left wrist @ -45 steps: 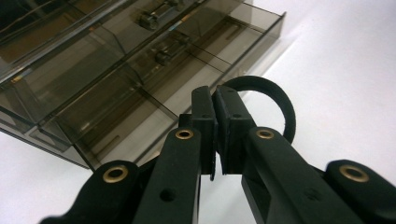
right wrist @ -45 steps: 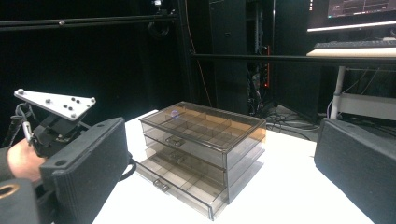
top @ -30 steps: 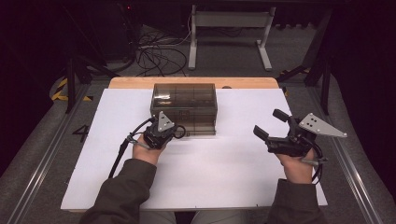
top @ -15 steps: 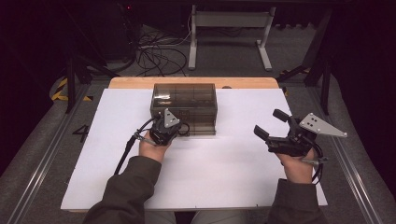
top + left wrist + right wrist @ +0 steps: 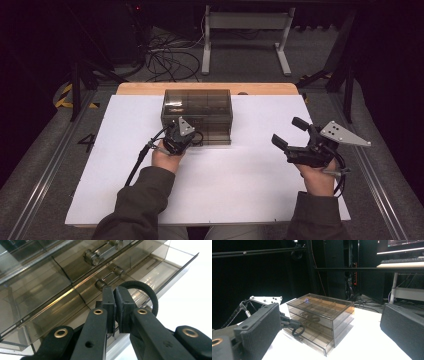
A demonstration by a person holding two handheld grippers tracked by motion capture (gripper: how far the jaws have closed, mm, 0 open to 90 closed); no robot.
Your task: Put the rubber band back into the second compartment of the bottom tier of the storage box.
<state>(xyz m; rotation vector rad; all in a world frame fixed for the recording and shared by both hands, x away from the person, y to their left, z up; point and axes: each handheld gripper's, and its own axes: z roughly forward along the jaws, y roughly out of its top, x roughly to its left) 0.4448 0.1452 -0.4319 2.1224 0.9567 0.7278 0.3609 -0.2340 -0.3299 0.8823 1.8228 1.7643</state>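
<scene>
Fig. — Two-gripper setup at a drawer box, one moment. My left gripper (image 5: 115, 293) has its jaws pinched nearly together on a black ring (image 5: 147, 293), a loop of round cord, prob. a hair tie; the ring hangs off the right side of the jaws, just over the pulled-out bottom drawer (image 5: 160, 270) of the smoky see-through drawer box (image 5: 197, 116). In the high view the left gripper (image 5: 186, 140) sits at the box's near face, touching or just beside it; can't tell which. The drawer has dividers, and which compartment lies under the ring isn't clear. Bar handles (image 5: 96, 255) show on the drawer fronts above.

My right gripper (image 5: 289, 134) is held wide apart, holding nothing, well to the right of the box above the white counter (image 5: 260, 170). From its own view the box (image 5: 322, 315) stands in the middle distance w/ the ring (image 5: 298, 331) at its near left.

Handling, as judged: ring looks light, soft, springy, so it should deform under a pinch & drop w/o bounce; hold across one strand of the cord, as now. Box looks like thin rigid plastic, light enough to slide if a drawer is pushed hard; best taken by a bar handle, w/ the other gripper steadying the top.
</scene>
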